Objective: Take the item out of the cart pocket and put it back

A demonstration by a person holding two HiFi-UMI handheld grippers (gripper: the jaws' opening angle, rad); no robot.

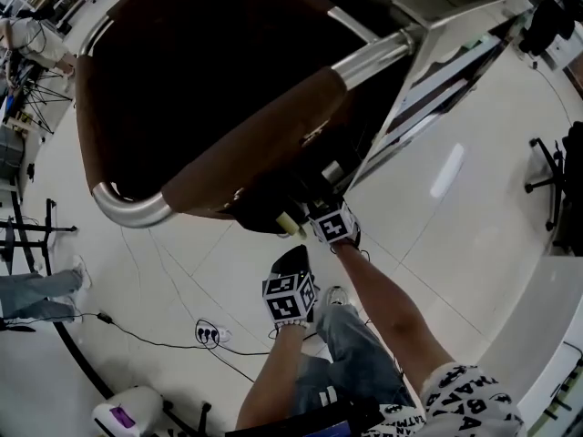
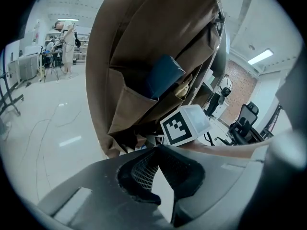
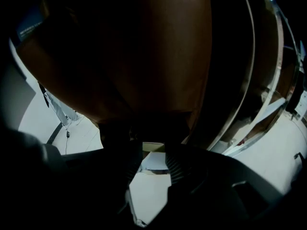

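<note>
The cart's brown fabric bag (image 1: 255, 144) hangs in a chrome frame (image 1: 127, 209). In the left gripper view its side pocket (image 2: 129, 109) holds a dark blue item (image 2: 163, 75). My right gripper (image 1: 299, 222) is at the bag's lower edge, shut on a small pale item (image 1: 290, 220). That pale item (image 3: 153, 147) sits across the tips of the right gripper (image 3: 153, 159), under the dark bag (image 3: 144, 56). My left gripper (image 1: 293, 257) hangs just below and behind, off the bag. The left gripper (image 2: 156, 150) is shut on nothing and faces the right gripper's marker cube (image 2: 184, 124).
A power strip (image 1: 208, 335) and cables lie on the pale floor below the cart. Office chairs (image 1: 556, 180) stand at the right. A person's legs (image 1: 36, 294) show at the far left, and a white device (image 1: 127, 412) at the bottom left.
</note>
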